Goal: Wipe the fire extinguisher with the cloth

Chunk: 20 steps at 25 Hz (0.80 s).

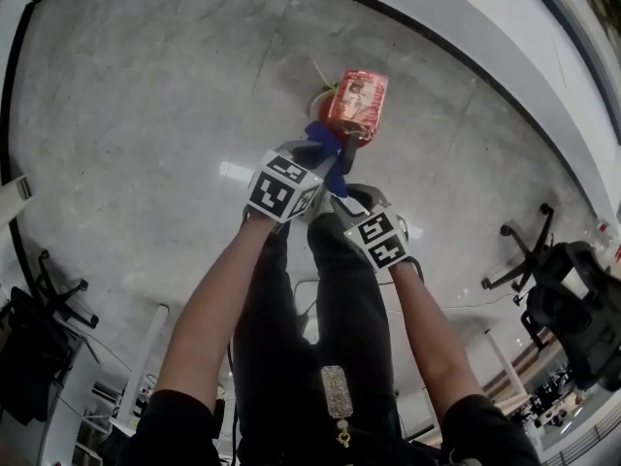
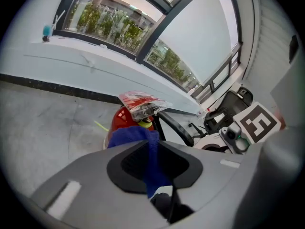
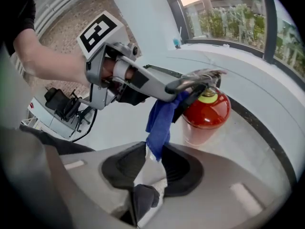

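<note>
Fire extinguisher (image 3: 207,112), red, stands on the floor (image 1: 146,115) by the far wall (image 1: 466,27). Blue cloth (image 3: 159,120) hangs near it, pinched by the fingers of the left gripper (image 2: 152,163). Its lower end dangles between the parted fingers of the right gripper (image 3: 152,168).

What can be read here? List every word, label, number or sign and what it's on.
Tag on the fire extinguisher: printed, but too blurred to read.
Marker cubes: black-and-white square patterns, no words.
Nothing else carries text.
</note>
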Motion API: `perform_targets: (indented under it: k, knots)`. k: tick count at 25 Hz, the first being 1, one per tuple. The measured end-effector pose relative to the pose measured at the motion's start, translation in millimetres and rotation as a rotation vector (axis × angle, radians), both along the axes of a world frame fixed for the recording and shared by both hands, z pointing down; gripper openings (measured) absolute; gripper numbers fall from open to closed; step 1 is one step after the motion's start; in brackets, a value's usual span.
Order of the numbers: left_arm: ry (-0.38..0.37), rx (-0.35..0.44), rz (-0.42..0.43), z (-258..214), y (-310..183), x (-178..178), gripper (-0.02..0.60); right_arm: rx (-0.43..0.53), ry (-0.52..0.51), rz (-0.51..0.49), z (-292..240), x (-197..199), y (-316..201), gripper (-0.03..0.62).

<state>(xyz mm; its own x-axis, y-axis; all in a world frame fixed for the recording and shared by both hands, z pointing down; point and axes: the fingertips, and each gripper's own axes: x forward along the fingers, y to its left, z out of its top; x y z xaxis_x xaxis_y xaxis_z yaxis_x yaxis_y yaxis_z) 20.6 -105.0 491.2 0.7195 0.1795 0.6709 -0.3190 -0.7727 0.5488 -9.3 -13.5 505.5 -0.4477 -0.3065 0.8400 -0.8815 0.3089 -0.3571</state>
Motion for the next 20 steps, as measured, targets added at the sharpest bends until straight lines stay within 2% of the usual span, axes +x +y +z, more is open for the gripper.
perform_targets:
  k: [4, 7, 10, 15, 18, 20]
  knots:
    - [0.048, -0.027, 0.071, 6.9, 3.8, 16.4, 0.064, -0.027, 0.024, 0.03, 3.2, 18.1, 9.9, 0.094]
    - [0.057, -0.014, 0.073, 7.4, -7.1, 19.6, 0.063, -0.035, 0.04, 0.05, 5.0, 30.5, 12.1, 0.094]
    - [0.043, 0.042, 0.035, 7.8, -32.3, 16.9, 0.063, -0.026, 0.057, 0.072, 5.3, 39.9, 7.9, 0.089]
    - [0.026, 0.176, 0.138, 11.0, -50.1, 18.5, 0.063, -0.014, 0.068, 0.096, 3.1, 54.4, 3.1, 0.081]
    - [0.022, 0.239, 0.122, 17.7, -73.1, 16.5, 0.063, -0.012, 0.073, 0.099, 2.8, 59.7, 3.0, 0.08]
    - [0.052, 0.261, 0.144, 18.0, -82.1, 25.2, 0.063, -0.02, 0.077, 0.106, 3.6, 62.9, 8.2, 0.08]
